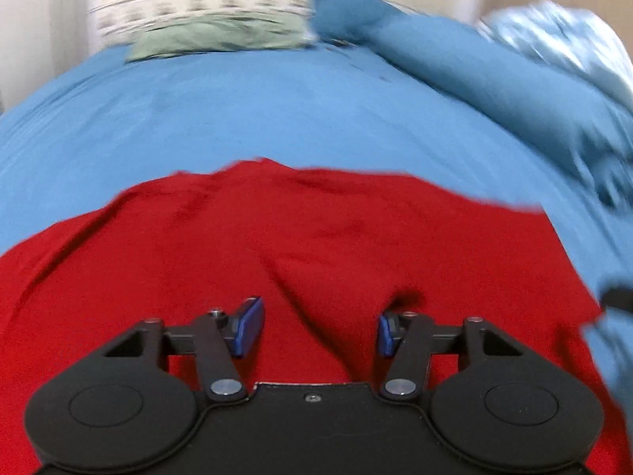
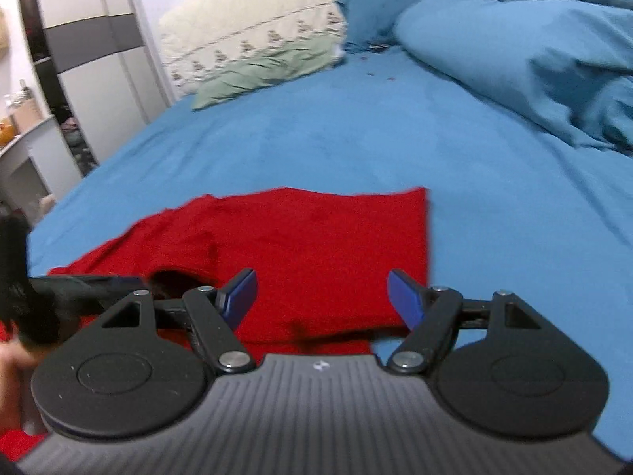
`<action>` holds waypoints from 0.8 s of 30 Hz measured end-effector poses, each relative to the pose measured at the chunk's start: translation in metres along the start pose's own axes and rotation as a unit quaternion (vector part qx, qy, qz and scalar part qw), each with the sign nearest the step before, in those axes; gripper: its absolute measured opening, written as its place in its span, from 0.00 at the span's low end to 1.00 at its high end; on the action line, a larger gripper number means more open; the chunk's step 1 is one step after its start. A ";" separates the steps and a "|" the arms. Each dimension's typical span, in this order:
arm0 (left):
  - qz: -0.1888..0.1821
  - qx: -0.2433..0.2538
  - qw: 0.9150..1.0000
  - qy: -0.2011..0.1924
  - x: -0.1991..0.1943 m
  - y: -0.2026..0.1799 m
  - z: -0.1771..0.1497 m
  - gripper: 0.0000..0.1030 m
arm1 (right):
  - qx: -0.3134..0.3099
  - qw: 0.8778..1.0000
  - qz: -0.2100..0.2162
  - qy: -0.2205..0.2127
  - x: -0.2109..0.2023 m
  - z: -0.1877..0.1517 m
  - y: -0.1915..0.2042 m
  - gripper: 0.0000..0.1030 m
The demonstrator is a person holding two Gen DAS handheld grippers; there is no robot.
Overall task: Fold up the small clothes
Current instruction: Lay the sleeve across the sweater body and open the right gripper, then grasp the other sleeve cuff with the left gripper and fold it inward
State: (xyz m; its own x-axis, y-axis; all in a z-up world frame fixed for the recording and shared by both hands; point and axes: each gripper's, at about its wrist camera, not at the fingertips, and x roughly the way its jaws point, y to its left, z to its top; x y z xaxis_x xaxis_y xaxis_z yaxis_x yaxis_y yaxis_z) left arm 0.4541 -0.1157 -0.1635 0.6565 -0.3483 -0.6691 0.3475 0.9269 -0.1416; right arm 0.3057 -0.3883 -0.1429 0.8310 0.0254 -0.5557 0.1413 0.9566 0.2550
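Note:
A red garment (image 1: 277,237) lies spread on the blue bed sheet (image 1: 237,111), with soft wrinkles near my fingers. My left gripper (image 1: 319,328) hovers low over its near part, jaws wide open and empty. In the right wrist view the red garment (image 2: 316,245) shows a straight right edge and far edge. My right gripper (image 2: 321,297) is open and empty above the garment's near right part. The left gripper shows blurred at the left edge of the right wrist view (image 2: 79,289).
A blue duvet (image 2: 534,59) is bunched at the right. A green cloth (image 2: 261,71) and a cream patterned pillow (image 2: 253,39) lie at the head of the bed. A wardrobe (image 2: 91,59) and a small table (image 2: 23,146) stand left of the bed.

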 end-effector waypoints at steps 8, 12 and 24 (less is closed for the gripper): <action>-0.021 -0.116 0.993 -0.021 -0.012 0.048 -0.016 0.55 | 0.048 0.998 -0.048 0.015 0.004 -0.019 -0.038 0.86; -0.027 -0.117 0.992 -0.027 -0.013 0.044 -0.015 0.54 | 0.049 0.997 -0.054 0.026 0.006 -0.025 -0.045 0.86; 0.047 -0.077 0.984 -0.155 -0.091 0.049 0.026 0.04 | -0.037 0.996 -0.070 0.042 0.022 -0.027 -0.012 0.95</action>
State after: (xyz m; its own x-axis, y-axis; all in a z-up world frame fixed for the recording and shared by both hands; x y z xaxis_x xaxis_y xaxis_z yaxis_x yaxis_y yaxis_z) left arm 0.4293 -0.0420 -0.0905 0.8614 -0.2637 -0.4342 0.1855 0.9590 -0.2144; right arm 0.3080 -0.3917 -0.1798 0.7571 -0.0887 -0.6473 0.2102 0.9711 0.1128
